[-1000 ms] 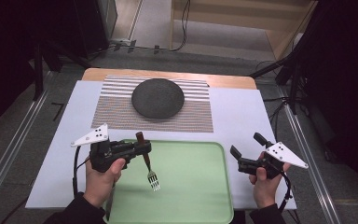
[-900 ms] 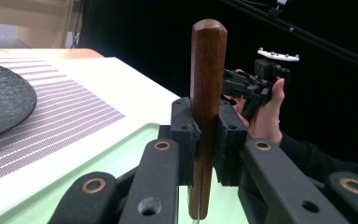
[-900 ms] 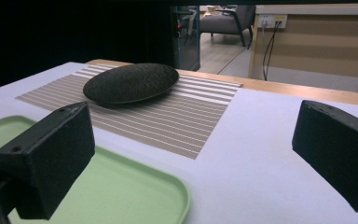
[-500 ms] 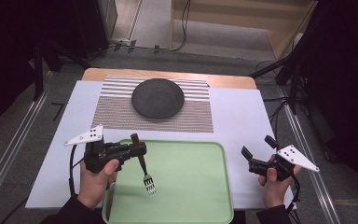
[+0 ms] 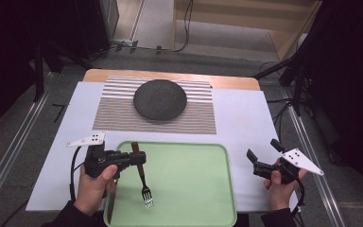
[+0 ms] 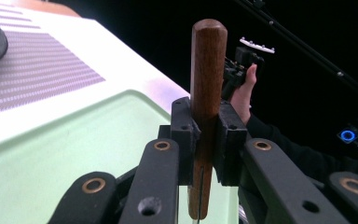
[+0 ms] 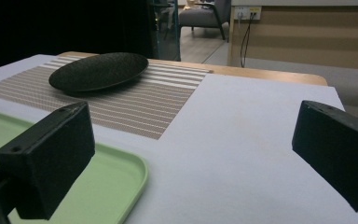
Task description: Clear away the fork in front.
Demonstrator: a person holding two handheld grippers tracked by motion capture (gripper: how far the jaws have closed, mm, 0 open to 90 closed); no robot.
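Observation:
A fork (image 5: 143, 182) with a wooden handle (image 6: 208, 60) hangs tines-down over the green tray (image 5: 194, 189). My left gripper (image 5: 136, 158) is shut on the handle, and in the left gripper view (image 6: 208, 135) both pads press its sides while the handle stands upright. The tines hover just above the tray's left part; I cannot tell whether they touch it. My right gripper (image 5: 263, 150) is open and holds nothing, above the white mat to the right of the tray. In the right gripper view (image 7: 193, 154) its wide-apart jaws frame the tray's corner (image 7: 98, 186).
A dark round plate (image 5: 159, 99) rests on a striped placemat (image 5: 123, 109) at the back, and lies ahead in the right gripper view (image 7: 98, 70). A white mat (image 5: 246, 123) covers the table. A slim brown piece (image 5: 111, 201) lies at the tray's left edge under the left hand.
The left gripper has sunk with the fork, bringing the tines lower and nearer over the tray. The right hand has shifted right, away from the tray, jaws still wide.

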